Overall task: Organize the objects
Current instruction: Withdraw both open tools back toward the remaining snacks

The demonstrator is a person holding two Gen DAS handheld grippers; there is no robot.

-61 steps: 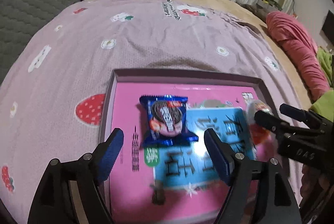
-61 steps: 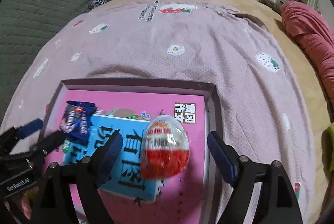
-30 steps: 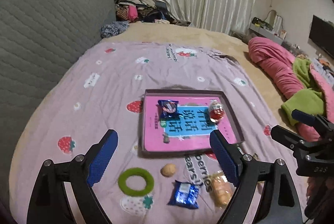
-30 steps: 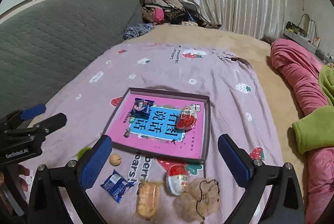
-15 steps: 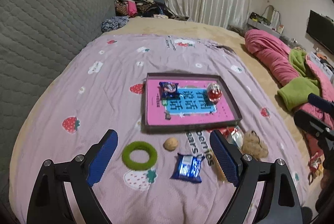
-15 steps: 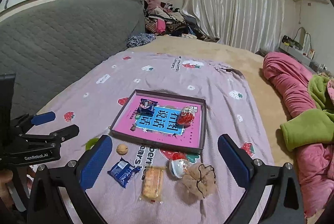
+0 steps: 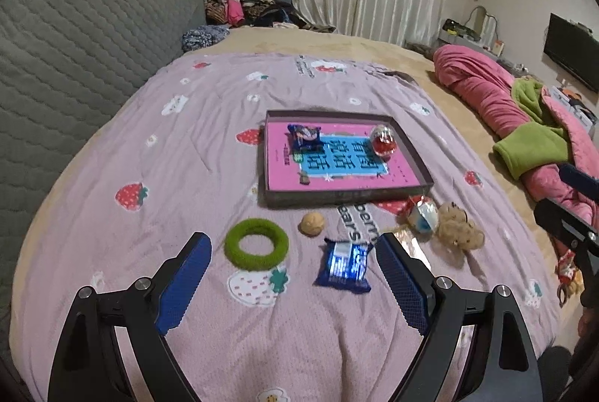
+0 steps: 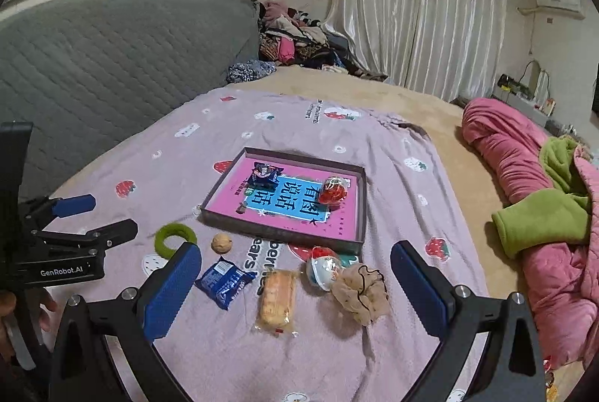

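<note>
Left gripper (image 7: 294, 274): I see it wide open, empty, blue packet (image 7: 343, 265) between fingers.
Right gripper (image 8: 294, 286): spread, empty, biscuit (image 8: 276, 301) ahead.

- Left wrist camera looked down along its hand-held gripper (image 7: 294, 269) across the bed (image 7: 187, 147), from near its foot.
- Right wrist camera faced likewise from farther right; both shared the tray (image 8: 360, 211).

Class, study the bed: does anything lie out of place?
Yes. Six items lie loose on the bedspread outside the box lid, which holds only a blue packet and a toy egg.
</note>
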